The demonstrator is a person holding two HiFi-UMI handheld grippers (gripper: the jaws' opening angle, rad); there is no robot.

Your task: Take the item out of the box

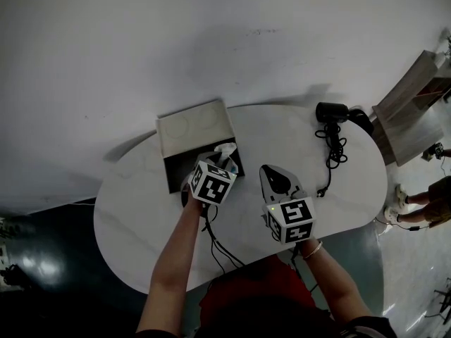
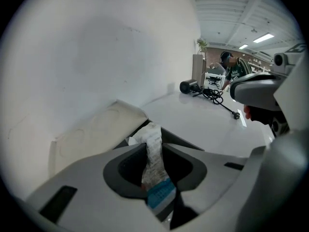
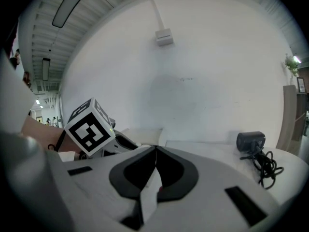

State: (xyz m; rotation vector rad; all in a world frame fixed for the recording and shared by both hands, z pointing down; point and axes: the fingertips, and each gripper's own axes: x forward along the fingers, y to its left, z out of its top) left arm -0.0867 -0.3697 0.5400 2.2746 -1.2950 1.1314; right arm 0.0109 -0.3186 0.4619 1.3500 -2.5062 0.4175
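**Packet (image 2: 154, 161) pinched at the open box (image 1: 192, 127)**

The left hand-held gripper (image 2: 153, 146) is clamping a crinkled white, blue-ended packet. Whether it is clearing the box on the worktop (image 1: 141, 217) is hard to tell, as the gripper is hiding the box's inside. The right hand-held gripper (image 3: 155, 151) is hovering with jaws together, empty.

I note white oval table (image 1: 141, 210) carrying open box (image 1: 197, 136) at far edge, black hair dryer (image 1: 331, 111) with tangled cord (image 1: 333, 153) well apart.

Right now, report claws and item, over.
Left claw shut on white packet at open box. Right claw shut, empty. Black corded device lies apart.
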